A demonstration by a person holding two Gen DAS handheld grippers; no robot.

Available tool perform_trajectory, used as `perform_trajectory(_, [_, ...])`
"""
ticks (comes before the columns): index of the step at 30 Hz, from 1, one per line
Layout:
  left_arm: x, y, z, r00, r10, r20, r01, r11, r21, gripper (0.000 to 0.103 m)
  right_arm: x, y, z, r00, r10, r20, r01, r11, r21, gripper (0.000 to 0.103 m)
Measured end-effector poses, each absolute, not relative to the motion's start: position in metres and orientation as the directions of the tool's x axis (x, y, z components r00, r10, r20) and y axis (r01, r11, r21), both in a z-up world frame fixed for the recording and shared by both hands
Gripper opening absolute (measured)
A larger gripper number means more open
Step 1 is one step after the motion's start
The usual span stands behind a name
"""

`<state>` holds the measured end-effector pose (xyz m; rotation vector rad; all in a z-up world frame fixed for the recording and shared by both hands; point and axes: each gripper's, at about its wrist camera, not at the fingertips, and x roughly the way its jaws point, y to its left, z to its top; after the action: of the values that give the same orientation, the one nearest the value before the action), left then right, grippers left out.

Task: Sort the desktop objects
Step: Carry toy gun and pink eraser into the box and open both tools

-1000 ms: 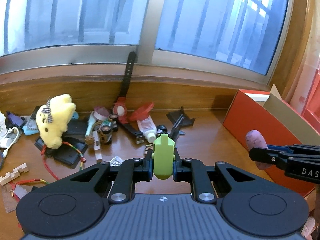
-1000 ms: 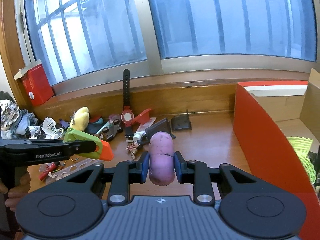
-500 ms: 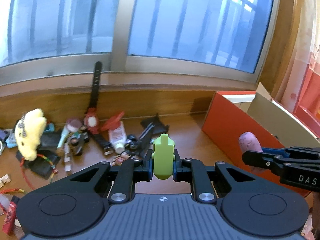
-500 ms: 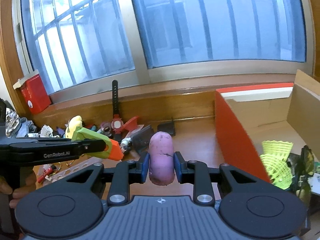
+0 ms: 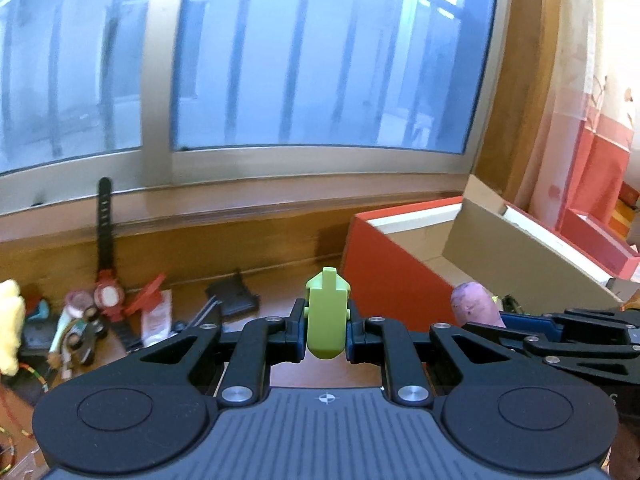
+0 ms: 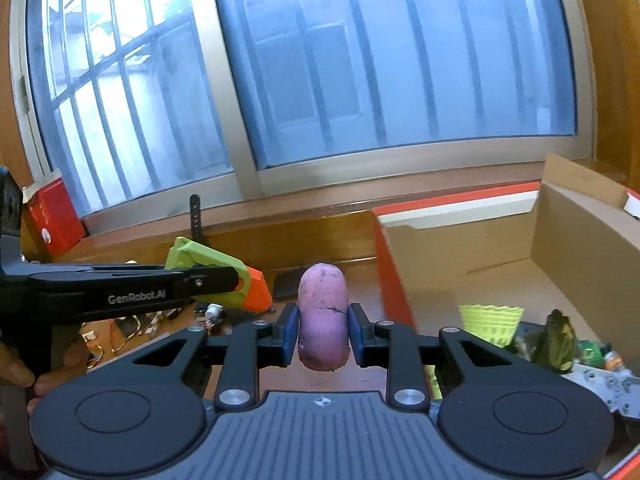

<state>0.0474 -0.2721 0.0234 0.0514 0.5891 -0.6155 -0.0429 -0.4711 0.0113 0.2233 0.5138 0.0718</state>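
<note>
Right gripper: purple (cracked) sweet potato

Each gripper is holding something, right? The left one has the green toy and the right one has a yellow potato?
Almost. The left gripper does hold the green toy, but the right gripper holds a purple potato, not a yellow one. The right wrist view shows it.

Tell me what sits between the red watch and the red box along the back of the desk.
In the left wrist view, between the red watch and the red box lie a red clip, a white sachet and a black stand on the desk.
</note>
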Motion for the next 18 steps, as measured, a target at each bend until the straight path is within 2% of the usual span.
perform_trajectory(18, [0.036, -0.351, 0.034, 0.618, -0.6, -0.508, 0.652, 0.752, -0.096, 0.019, -0.072, -0.535, 0.011, 0.891, 0.015, -0.454, 0.101, 0.968, 0.23, 0.029])
